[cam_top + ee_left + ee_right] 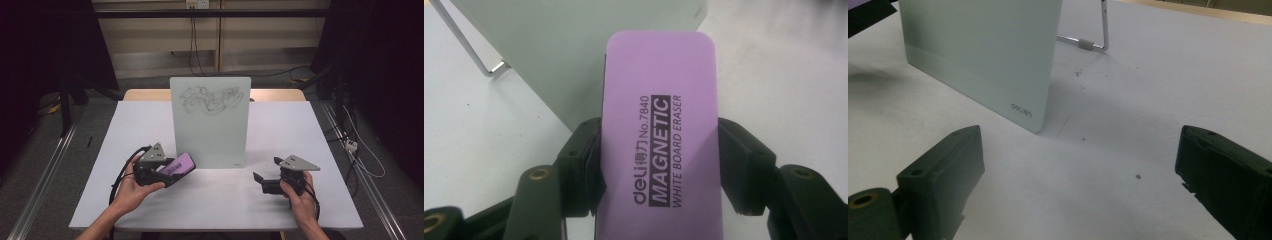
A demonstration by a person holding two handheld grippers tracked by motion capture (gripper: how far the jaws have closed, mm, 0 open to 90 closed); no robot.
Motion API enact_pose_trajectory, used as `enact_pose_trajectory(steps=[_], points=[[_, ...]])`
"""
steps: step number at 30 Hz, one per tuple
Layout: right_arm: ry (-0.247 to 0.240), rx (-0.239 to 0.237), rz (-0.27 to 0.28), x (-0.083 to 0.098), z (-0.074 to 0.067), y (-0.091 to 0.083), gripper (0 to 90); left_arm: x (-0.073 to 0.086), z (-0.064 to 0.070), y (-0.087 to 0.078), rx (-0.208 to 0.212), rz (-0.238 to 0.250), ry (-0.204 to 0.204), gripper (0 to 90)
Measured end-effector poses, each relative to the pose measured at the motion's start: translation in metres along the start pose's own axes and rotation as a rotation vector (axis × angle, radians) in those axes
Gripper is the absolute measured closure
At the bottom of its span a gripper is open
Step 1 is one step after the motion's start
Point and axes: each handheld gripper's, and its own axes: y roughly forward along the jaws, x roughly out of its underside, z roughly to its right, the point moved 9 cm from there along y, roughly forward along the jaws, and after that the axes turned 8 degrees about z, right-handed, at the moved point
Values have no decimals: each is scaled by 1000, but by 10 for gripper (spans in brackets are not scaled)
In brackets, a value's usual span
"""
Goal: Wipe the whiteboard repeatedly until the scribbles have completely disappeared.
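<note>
A small whiteboard [210, 120] stands upright on a wire stand at the middle of the table, with grey scribbles [210, 98] across its top. My left gripper [172, 172] is shut on a purple magnetic whiteboard eraser [179, 164], held by its long sides, just left of the board's lower left corner. In the left gripper view the eraser [659, 135] points toward the board [569, 45], both pads pressed on it. My right gripper [261, 180] rests low on the table to the board's lower right; its jaws stand wide apart with nothing between them [1078, 175], facing the board's corner [983, 55].
The white tabletop [280, 205] has bare room in front of the board and on both sides. The board's wire stand [1093, 35] sticks out behind it. Floor rails and cables lie beyond the table edges.
</note>
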Motion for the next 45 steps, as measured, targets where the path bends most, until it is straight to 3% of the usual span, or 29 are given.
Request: enact_pose_trajectory(steps=[6,10,23,35,45], points=[[11,11,0,0,3,3,56,-10,-1,-7,-8,47,3,410],[-9,0,5,-1,0,2,55,-19,-2,-9,-23,69,5,410],[-7,-10,12,-2,-2,1,53,-54,-1,-15,-32,96,60,410],[-9,-15,9,-1,-2,1,53,-81,-12,-25,-72,141,64,410],[-9,-17,7,-1,-3,1,53,-104,-14,-28,-52,180,73,410]])
